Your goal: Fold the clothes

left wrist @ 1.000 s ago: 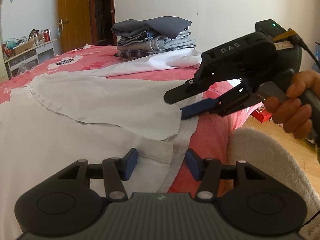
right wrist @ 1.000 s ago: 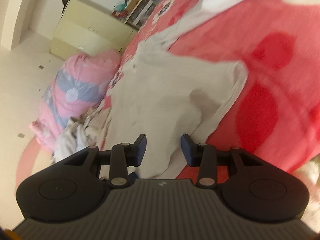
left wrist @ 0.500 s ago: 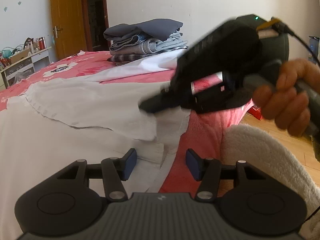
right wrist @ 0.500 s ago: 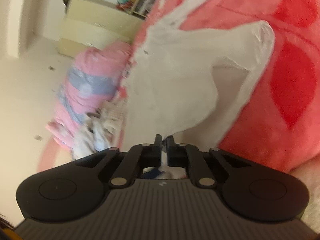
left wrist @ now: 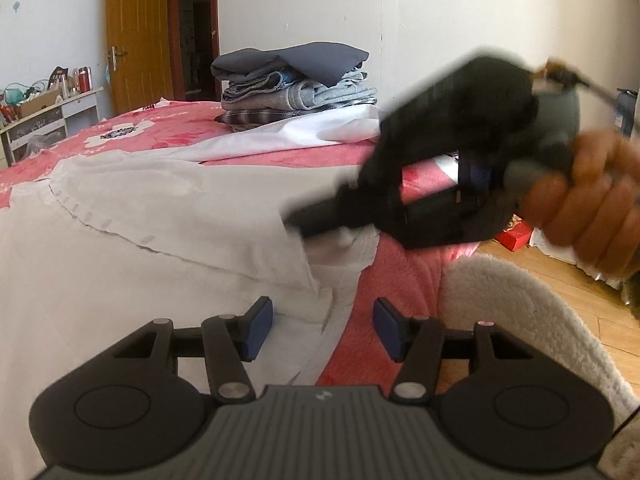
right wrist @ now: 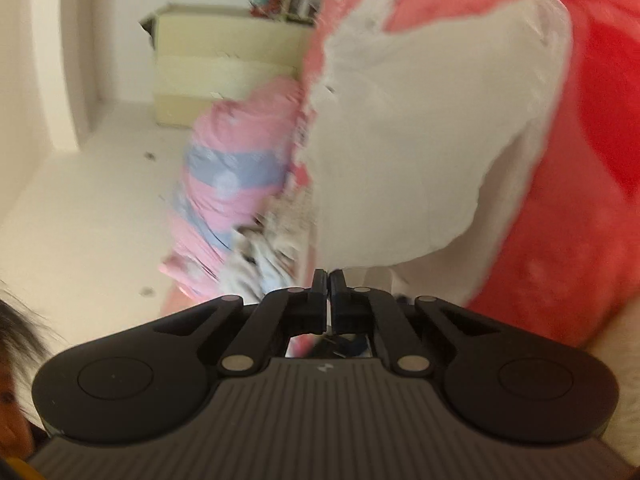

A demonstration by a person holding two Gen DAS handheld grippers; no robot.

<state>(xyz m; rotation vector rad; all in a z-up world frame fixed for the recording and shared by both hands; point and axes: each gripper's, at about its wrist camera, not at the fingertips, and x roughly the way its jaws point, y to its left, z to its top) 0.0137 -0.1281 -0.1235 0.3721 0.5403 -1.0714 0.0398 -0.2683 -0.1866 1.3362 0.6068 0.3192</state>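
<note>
A white garment point(left wrist: 152, 216) lies spread on the pink bed; it also shows in the right wrist view point(right wrist: 420, 152). My left gripper point(left wrist: 322, 326) is open, low over the garment's near edge by the bed side. My right gripper point(left wrist: 300, 224) is blurred in the left wrist view, with its closed tip at a folded white flap; in its own view the right gripper point(right wrist: 329, 280) has its jaws together on the flap's edge.
A stack of folded clothes point(left wrist: 296, 80) sits at the far end of the bed point(left wrist: 400, 264). A fluffy white cushion point(left wrist: 528, 320) lies beside the bed at right. A pink and blue bundle point(right wrist: 236, 184) and a cream cabinet point(right wrist: 224, 76) stand on the floor.
My right gripper came down to the garment, shut on its edge and is moving leftward with the flap. My left gripper stayed open and barely moved.
</note>
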